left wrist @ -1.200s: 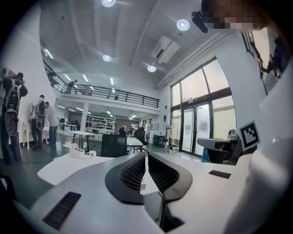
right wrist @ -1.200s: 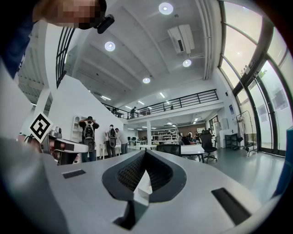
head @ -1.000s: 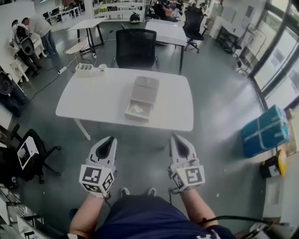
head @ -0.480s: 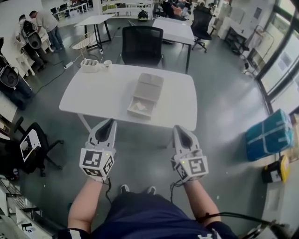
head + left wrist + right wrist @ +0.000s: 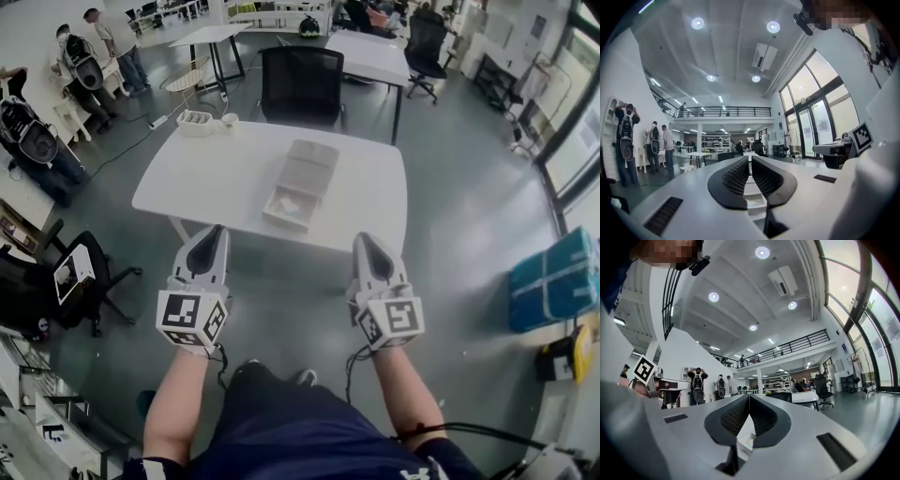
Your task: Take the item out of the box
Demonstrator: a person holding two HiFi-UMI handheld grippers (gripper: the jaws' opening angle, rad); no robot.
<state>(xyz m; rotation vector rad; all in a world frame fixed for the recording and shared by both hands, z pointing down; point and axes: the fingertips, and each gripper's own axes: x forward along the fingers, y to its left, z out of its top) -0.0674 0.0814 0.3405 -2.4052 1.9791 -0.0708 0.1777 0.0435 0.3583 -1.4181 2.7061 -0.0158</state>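
**Head view.** The white table [image 5: 206, 183] is the reference for all positions.
- The box [image 5: 309, 169] lies open on the table, right of its centre, running from the near edge toward the far edge.
- The section of the box nearer the table's near edge is an open tray. A pale item [image 5: 289, 201] lies inside it; its form cannot be resolved.
- A white container [image 5: 195, 123] and a cup [image 5: 230, 119] stand at the table's far left corner.
- A black chair [image 5: 302, 82] stands just beyond the table's far edge.
- The left gripper [image 5: 217, 230] and the right gripper [image 5: 365, 238] are held over the floor, short of the table's near edge and well apart from each other. Neither touches the table or the box.
- This view does not resolve the jaw state of either gripper.

**Left gripper view.** The jaws meet at the tips with nothing between them. Through the slit behind the tips, the tray end of the box shows on the table straight ahead. People [image 5: 656, 140] stand beyond the table's left side.

**Right gripper view.** The jaws are likewise pressed together and hold nothing. A pale surface shows through the slit, but it cannot be identified. A railed gallery [image 5: 787, 345] runs high above the room beyond the table's far edge; the head view does not show it.
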